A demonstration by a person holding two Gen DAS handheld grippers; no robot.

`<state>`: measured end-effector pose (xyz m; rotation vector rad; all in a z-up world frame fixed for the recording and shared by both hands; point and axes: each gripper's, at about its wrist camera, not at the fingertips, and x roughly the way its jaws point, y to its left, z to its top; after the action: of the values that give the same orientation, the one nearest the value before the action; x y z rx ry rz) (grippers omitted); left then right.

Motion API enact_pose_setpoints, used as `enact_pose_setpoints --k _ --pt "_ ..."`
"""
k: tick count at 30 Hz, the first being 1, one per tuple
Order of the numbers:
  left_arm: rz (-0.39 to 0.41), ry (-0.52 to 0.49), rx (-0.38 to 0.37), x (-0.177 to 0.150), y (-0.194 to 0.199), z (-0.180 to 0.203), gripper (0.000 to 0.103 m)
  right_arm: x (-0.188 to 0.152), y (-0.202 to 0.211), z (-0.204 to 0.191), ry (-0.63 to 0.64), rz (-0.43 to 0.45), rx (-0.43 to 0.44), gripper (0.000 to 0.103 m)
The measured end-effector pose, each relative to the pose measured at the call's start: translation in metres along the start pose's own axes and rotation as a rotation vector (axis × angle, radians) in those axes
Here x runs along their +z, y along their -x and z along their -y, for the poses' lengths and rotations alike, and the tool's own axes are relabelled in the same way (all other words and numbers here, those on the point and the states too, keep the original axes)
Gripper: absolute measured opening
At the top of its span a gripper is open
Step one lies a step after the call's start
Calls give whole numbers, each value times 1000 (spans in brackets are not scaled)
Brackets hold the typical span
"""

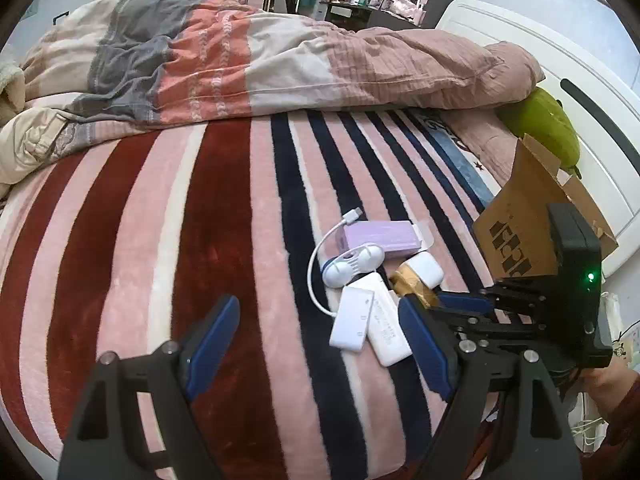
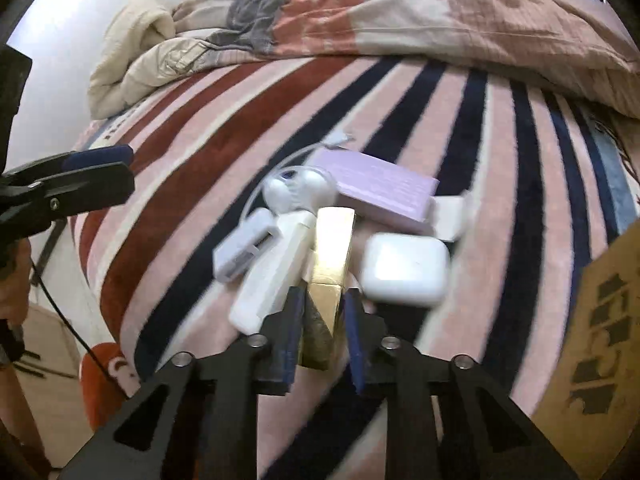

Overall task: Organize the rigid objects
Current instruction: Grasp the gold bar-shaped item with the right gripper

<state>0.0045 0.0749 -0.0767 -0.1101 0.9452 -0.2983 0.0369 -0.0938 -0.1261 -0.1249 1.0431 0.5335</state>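
Bare blanket left, cardboard box (seemingly open) blocking right

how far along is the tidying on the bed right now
Early. Nothing visibly sits in the cardboard box. The right tool is closing around the gold box; the left tool is open. The purple box, white case and adapters still lie clustered.

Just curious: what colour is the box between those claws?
Shiny gold box; the right wrist view shows it best.
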Motion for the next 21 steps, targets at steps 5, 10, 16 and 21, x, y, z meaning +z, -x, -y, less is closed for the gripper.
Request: enact_pose_setpoints --k 5,10,16,21 --pt "-1 -18 -3 1 0 10 79 -19 18 12 2 -44 1 14" --pt "-10 -32 -2 0 -2 19 79 -38 17 18 19 -90 -32 14" --pt "-8 -28 3 0 0 23 79 -39 7 22 13 -54 -58 22" --pt "1 -35 -3 0 6 27 79 -36 8 9 74 -27 -103 13"
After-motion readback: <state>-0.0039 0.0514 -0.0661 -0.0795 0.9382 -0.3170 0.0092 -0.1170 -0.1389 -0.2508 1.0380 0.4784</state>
